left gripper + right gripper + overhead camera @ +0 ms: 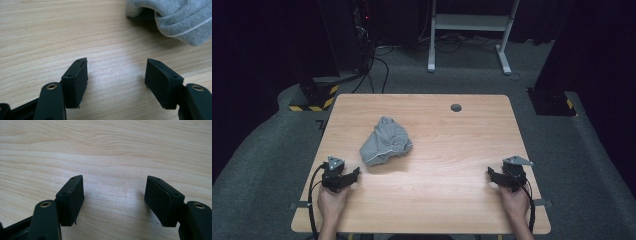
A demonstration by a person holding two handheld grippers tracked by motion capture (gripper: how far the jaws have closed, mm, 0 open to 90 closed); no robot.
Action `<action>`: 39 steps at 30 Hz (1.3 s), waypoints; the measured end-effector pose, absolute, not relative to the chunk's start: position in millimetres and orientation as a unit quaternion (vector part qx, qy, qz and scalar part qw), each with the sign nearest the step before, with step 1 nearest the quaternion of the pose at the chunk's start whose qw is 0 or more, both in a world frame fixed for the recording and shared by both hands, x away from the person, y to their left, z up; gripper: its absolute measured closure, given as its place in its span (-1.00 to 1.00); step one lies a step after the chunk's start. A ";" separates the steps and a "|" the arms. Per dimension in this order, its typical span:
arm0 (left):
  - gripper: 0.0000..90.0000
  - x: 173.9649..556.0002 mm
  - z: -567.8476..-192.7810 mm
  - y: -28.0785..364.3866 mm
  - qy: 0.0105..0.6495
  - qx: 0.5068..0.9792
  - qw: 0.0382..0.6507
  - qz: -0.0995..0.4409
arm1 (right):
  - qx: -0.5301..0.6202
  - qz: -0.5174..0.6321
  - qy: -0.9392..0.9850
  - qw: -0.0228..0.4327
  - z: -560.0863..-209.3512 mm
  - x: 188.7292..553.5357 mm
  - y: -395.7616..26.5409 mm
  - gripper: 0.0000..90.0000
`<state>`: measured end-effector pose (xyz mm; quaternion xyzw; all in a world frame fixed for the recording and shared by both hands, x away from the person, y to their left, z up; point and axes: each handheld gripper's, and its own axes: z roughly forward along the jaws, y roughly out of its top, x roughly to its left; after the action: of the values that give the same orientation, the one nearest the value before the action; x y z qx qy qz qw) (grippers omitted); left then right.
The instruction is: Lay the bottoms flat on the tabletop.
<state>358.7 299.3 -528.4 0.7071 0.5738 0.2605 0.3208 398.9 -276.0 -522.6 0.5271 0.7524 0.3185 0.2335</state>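
A crumpled grey garment (385,141) lies on the left half of the wooden table (447,145). My left gripper (353,174) rests low on the table just in front of it and a little to its left, open, with bare wood between its jaws. In the left gripper view the garment's (180,20) folded edge with a pale seam line sits ahead and to the right of the left gripper (116,72), not touching it. My right gripper (492,175) rests near the table's right front, open over bare wood (113,191).
A small round grommet (456,107) is set in the table near its far edge. Beyond the table are grey carpet, a white desk frame (469,30), cables and a black-and-yellow striped base (314,97). Dark curtains stand at both sides.
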 end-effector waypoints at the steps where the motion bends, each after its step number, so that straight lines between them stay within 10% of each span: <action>1: -0.22 358.7 -528.4 299.3 0.574 0.707 0.321 0.261 | 0.527 0.319 0.752 0.234 -522.6 398.9 -276.0 -0.30; 39: -0.52 353.8 -524.4 294.0 0.553 0.721 0.357 0.217 | 0.528 0.318 0.752 0.233 -522.6 399.0 -275.8 -0.31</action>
<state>353.8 294.0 -524.4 0.7210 0.5528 0.2166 0.3573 399.0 -275.8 -522.6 0.5280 0.7520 0.3183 0.2331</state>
